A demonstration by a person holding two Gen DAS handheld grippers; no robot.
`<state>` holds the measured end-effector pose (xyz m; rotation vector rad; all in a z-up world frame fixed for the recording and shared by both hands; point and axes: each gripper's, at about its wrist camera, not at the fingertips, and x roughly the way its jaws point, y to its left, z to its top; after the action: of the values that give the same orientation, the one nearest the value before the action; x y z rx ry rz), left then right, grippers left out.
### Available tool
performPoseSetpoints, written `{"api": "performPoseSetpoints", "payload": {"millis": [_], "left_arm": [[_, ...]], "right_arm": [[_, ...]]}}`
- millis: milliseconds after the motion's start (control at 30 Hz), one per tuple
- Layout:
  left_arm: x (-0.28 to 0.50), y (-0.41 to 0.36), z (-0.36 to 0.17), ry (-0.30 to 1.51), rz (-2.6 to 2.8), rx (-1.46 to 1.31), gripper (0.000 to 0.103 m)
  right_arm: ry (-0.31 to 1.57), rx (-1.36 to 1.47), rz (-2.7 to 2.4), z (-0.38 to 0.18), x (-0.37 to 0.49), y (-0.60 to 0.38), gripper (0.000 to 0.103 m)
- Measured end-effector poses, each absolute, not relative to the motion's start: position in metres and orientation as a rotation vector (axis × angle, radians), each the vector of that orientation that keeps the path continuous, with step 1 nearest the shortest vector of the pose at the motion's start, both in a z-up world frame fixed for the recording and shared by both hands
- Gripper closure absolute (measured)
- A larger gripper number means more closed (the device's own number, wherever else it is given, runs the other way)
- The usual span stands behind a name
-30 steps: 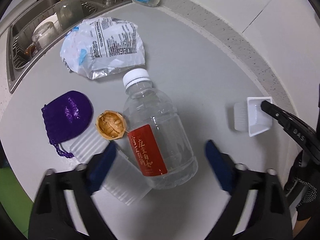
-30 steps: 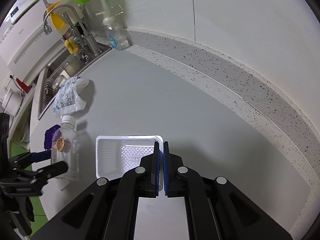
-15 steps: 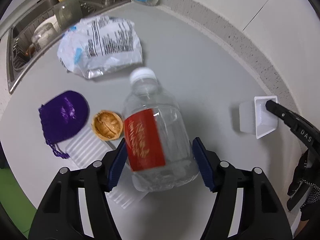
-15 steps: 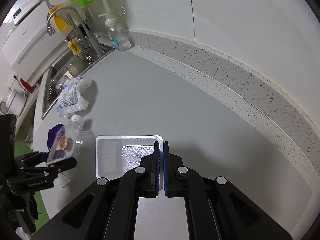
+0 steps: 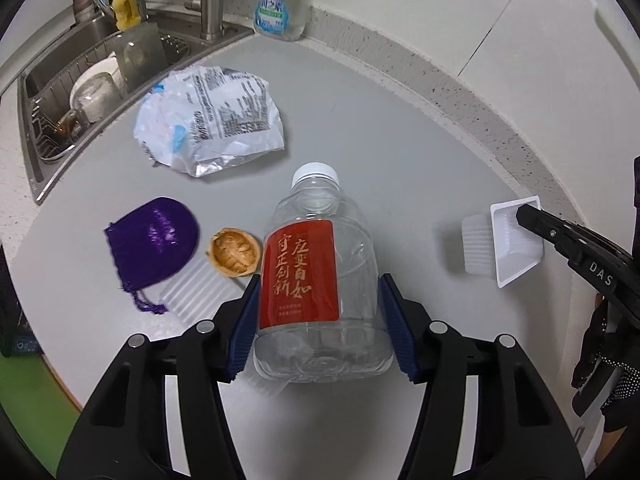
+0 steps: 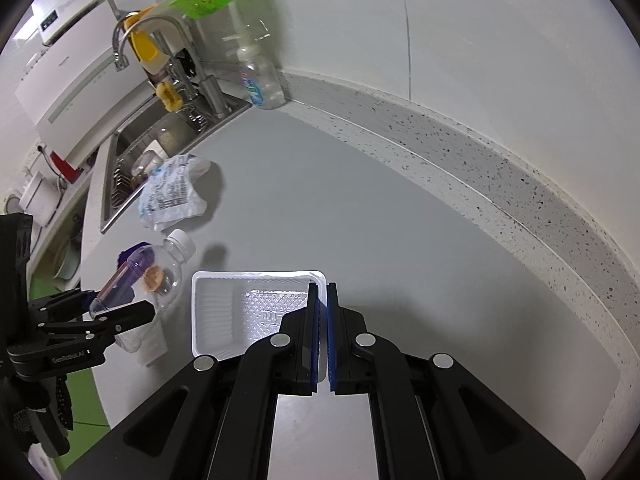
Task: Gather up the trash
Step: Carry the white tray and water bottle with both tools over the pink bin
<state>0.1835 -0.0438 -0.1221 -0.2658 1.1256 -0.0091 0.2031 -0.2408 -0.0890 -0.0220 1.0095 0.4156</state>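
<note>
A clear plastic bottle with a red label and white cap sits between the blue pads of my left gripper. The jaws are closing, the pads press on its sides, and it hangs just above the grey counter. My right gripper is shut on the right wall of a white plastic tray. The left wrist view shows that tray tilted and off the counter, at the right gripper's tip. A crumpled wrapper, a walnut shell and a clear ribbed lid lie on the counter.
A purple drawstring pouch lies left of the walnut shell. A steel sink with dishes and a tap is at the far left. A soap bottle stands in the corner by the speckled backsplash.
My left gripper's jaws closed in from wide apart onto the bottle, and the bottle turned label-up and rose off the counter. The right gripper stayed shut on the tray and shifted slightly.
</note>
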Motion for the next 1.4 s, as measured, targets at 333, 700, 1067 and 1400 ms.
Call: {"api": "performPoseSetpoints", "payload": {"millis": [333, 700, 1067, 1400], "left_arm": [[0.124, -0.013, -0.091, 1.068, 0.015, -0.249, 0.045], [0.027, 0.061, -0.071, 1.033, 0.127, -0.253, 0.045], [-0.089, 0.148, -0.099, 1.033, 0.284, -0.351, 0.045], [-0.182, 0.218, -0.184, 1.085, 0.420, -0.500, 0.045]], "right_arm": [[0.972, -0.056, 0.483, -0.066, 0.162, -0.199, 0.101], [0.973, -0.161, 0.660, -0.058, 0.100, -0.103, 0.101], [1.018, -0.310, 0.908, -0.084, 0.017, 0.036, 0.101], [1.096, -0.443, 1.048, -0.151, -0.039, 0.138, 0.101]]}}
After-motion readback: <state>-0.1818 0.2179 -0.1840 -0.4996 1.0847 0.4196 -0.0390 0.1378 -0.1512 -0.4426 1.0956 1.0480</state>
